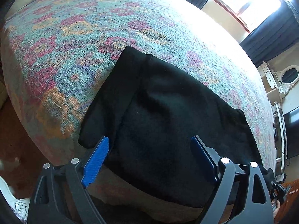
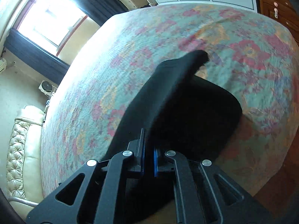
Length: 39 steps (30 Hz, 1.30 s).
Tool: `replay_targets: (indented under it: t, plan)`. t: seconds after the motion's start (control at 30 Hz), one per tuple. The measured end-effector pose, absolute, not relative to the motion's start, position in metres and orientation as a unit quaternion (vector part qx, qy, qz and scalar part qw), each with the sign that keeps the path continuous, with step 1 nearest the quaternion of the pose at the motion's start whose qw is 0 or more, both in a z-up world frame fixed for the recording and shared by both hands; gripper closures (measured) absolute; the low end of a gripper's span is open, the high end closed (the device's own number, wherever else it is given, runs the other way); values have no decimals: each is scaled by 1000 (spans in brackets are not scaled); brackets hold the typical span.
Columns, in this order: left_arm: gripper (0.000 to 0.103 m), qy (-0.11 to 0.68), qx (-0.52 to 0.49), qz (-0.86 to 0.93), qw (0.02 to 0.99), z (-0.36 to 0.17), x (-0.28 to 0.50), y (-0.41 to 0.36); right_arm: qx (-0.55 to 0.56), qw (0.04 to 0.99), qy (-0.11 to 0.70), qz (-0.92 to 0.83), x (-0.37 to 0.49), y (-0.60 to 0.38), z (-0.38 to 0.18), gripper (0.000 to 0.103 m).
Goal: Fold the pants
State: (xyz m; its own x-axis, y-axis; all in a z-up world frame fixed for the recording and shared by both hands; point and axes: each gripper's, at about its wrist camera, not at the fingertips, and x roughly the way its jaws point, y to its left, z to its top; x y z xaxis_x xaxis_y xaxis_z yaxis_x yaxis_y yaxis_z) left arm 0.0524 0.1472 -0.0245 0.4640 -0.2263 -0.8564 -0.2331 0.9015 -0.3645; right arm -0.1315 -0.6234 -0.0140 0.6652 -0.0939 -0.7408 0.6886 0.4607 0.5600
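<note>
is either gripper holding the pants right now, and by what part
The right gripper is shut on the black pants, pinching a lifted edge of the cloth. The left gripper is open above the pants, holding nothing.

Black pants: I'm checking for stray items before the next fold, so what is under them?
The pants lie on the flowery bedspread, which shows all around them. The right gripper lifts one edge; only bedspread shows there. Beneath the rest is hidden.
</note>
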Motion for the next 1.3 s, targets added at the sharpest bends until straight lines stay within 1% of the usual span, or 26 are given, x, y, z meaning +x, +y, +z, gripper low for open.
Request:
replay_targets:
  t: [0.07, 0.1, 0.13, 0.17, 0.2, 0.23, 0.37, 0.4, 0.43, 0.5, 0.6, 0.67, 0.7, 0.83, 0.9, 0.97, 1.07, 1.1, 1.17, 1.2, 1.23, 1.27, 1.3]
  plan:
    - [16, 518, -217, 4, 827, -24, 52, 146, 497, 773, 322, -230, -149, -628, -35, 97]
    - [16, 518, -215, 3, 828, -24, 51, 146, 522, 767, 302, -221, -160, -630, -40, 95]
    - [16, 519, -214, 2, 828, -25, 51, 147, 548, 762, 269, -216, -175, -632, -43, 90]
    - [16, 520, -214, 0, 827, -25, 51, 147, 563, 758, 242, -222, -190, -632, -44, 83]
    - [16, 520, -214, -1, 827, -25, 51, 148, 574, 753, 221, -235, -205, -633, -44, 64]
    - [16, 520, -215, -1, 827, -25, 51, 149, 584, 749, 204, -237, -215, -634, -46, 58]
    - [16, 520, -218, 4, 826, -26, 52, 150, 646, 715, 188, -193, -228, -631, -73, 58]
    - [16, 520, -217, 5, 826, -26, 52, 150, 666, 703, 179, -172, -227, -628, -82, 56]
    - [16, 520, -217, 5, 826, -26, 52, 150, 683, 696, 164, -150, -224, -626, -89, 52]
    - [16, 521, -216, 5, 826, -26, 52, 150, 687, 700, 141, -137, -218, -623, -93, 47]
    - [16, 520, -217, 4, 826, -26, 51, 150, 655, 726, 119, -172, -215, -629, -82, 48]
    - [16, 520, -216, 3, 826, -26, 51, 150, 640, 735, 128, -186, -213, -633, -73, 85]
    - [16, 520, -216, 2, 826, -26, 51, 151, 635, 737, 132, -191, -214, -634, -66, 93]
    - [16, 520, -220, 2, 826, -26, 51, 152, 591, 762, 157, -214, -228, -627, -38, 94]
    - [15, 520, -221, 3, 825, -27, 52, 153, 596, 753, 175, -216, -233, -630, -48, 94]
    - [15, 521, -217, 2, 825, -27, 53, 153, 629, 724, 171, -227, -244, -636, -72, 92]
    - [15, 523, -214, -2, 825, -26, 53, 153, 665, 705, 133, -207, -259, -641, -94, 84]
    - [15, 522, -215, -2, 825, -26, 53, 153, 670, 705, 133, -190, -259, -642, -98, 77]
    - [14, 521, -218, -1, 825, -26, 54, 153, 666, 714, 135, -170, -257, -642, -96, 68]
    - [13, 521, -217, -1, 826, -26, 54, 152, 663, 719, 132, -161, -253, -643, -93, 57]
    - [13, 521, -213, -1, 826, -25, 54, 150, 659, 724, 130, -157, -251, -642, -89, 49]
    - [13, 521, -209, -1, 828, -23, 53, 149, 652, 730, 133, -158, -244, -643, -84, 48]
    - [13, 520, -206, -3, 829, -20, 52, 147, 641, 736, 144, -164, -238, -642, -80, 51]
